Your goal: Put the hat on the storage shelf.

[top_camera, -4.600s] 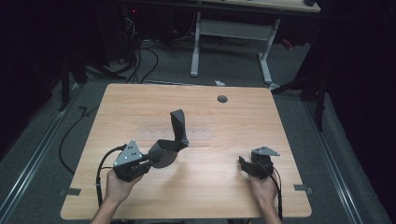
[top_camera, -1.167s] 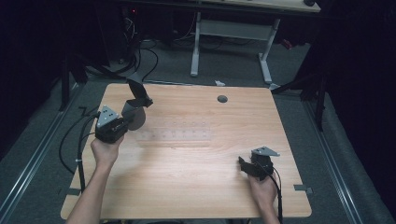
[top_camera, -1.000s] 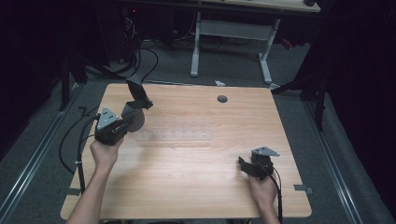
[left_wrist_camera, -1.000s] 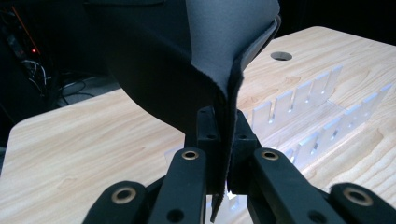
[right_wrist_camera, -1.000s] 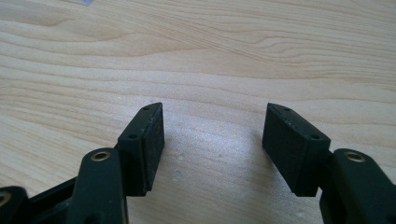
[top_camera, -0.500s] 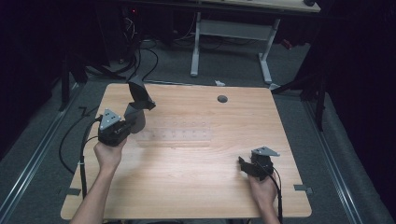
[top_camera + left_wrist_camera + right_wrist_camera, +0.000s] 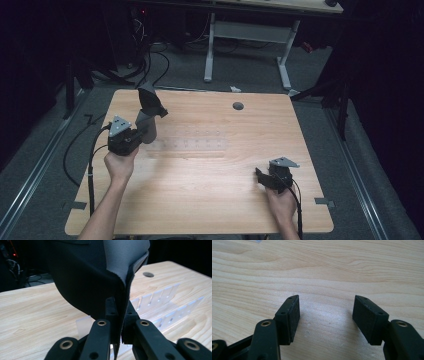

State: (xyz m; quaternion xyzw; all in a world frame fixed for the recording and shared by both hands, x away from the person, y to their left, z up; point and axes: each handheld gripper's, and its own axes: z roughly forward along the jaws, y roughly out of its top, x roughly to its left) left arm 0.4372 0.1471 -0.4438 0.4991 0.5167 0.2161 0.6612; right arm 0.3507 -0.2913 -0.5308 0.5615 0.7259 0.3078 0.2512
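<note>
A pale wood desk (image 7: pixel 210 190) stands on grey carpet (image 7: pixel 370 150); left claw (image 7: pixel 131 137) grips dark fabric (image 7: pixel 150 102), right claw (image 7: pixel 272 176) gapes wide.

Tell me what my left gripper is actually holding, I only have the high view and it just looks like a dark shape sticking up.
Observer: A thin dark sheet, black on one face and grey on the other; the left gripper is shut on its edge.
Operator: Anything under it?
Observer: A clear plastic rack with slotted dividers lies on the table just past the jaws.
Operator: And my right gripper?
Observer: The right gripper is open, with bare wood between its pads, held low over the table.
</note>
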